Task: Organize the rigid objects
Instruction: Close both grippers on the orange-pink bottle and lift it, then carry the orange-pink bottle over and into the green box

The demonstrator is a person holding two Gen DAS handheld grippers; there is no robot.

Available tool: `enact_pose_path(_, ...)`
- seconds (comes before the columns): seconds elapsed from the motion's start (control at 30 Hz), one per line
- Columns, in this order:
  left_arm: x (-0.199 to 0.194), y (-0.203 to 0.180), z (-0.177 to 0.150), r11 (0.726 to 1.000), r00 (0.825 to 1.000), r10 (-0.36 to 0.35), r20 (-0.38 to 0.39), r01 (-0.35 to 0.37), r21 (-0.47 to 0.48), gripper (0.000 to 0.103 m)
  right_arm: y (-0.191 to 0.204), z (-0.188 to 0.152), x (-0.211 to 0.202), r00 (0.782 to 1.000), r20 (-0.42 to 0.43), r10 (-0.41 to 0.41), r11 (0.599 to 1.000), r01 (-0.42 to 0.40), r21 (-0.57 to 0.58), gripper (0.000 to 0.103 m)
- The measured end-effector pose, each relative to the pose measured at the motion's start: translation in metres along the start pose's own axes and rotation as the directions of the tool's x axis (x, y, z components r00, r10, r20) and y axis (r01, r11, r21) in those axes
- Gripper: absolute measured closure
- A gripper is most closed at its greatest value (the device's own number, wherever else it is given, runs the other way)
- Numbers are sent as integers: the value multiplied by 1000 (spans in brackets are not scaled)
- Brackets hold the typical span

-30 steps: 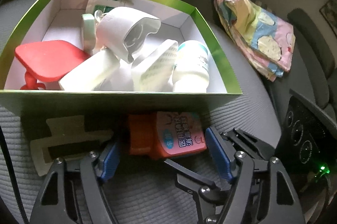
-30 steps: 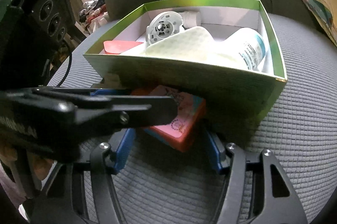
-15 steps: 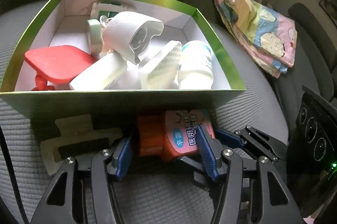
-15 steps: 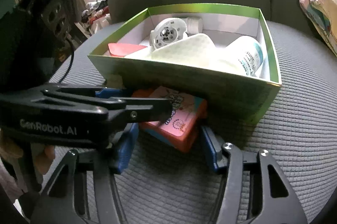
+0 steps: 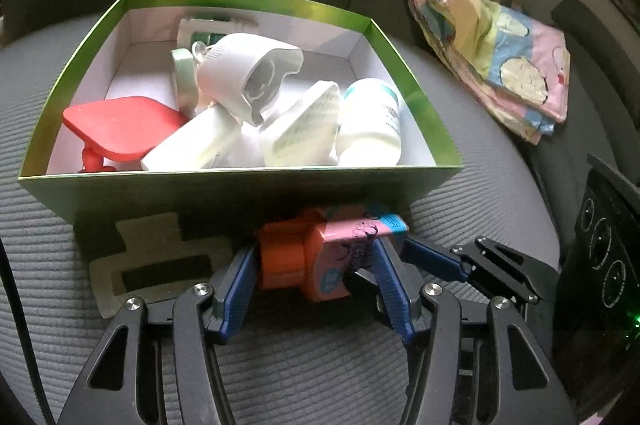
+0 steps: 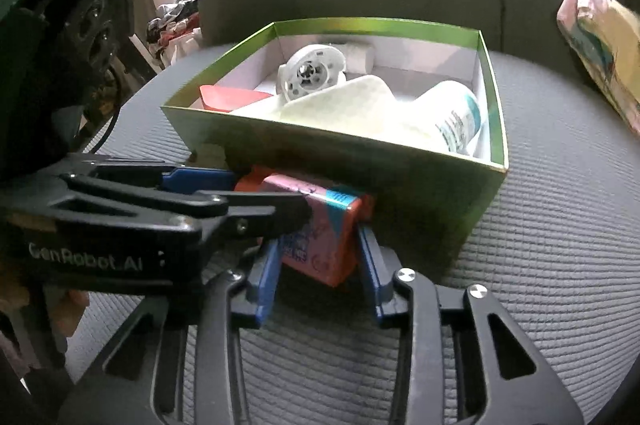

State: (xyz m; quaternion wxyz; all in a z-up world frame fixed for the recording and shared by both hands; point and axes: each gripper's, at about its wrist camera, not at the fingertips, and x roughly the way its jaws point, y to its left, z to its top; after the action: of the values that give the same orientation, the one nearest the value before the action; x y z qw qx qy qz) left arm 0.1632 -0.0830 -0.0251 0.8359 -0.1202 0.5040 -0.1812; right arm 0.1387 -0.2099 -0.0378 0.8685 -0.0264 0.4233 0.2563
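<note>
The orange and pink bottle lies on the grey sofa seat, right against the front wall of the green box. Your left gripper clamps it, one blue pad on the orange cap end, the other on the label. Your right gripper has just been closing, and its pads now press the bottle's sides too. A beige hair clip lies at nine o'clock from the bottle, a folded patterned cloth at two o'clock.
</note>
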Motion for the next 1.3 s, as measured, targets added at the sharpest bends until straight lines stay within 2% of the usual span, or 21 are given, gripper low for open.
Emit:
enact_pose_path(0.13, -1, -2, -2, 1000, 1000, 21, 9, -22, 16, 45, -1, -1, 1, 1000, 5, 4, 1000, -4, 3, 67)
enact_pose_path(0.33, -9, -4, -5, 1000, 999, 9, 35, -9, 14, 45, 0, -1, -5, 1000, 24, -3, 1000, 3, 3, 68)
enact_pose_path(0.57, -32, -14, 8, 999, 997, 6, 82, -10, 41, 45, 1, 10, -27, 996, 86, 5, 1000, -7, 19, 68)
enact_pose_path(0.77, -48, -23, 33, 998, 991, 16, 135, -25, 62, 45, 3, 33, -43, 990, 143, -5, 1000, 4, 10, 68)
enact_pose_path(1.03, -63, -20, 78, 996, 981, 28, 194, -42, 72, 45, 0, 82, -44, 981, 191, -7, 1000, 8, -1, 68)
enact_pose_path(1.3, -36, 0, 117, 999, 983, -1, 184, -7, 43, 45, -18, 114, -21, 983, 181, -17, 1000, 16, 6, 68)
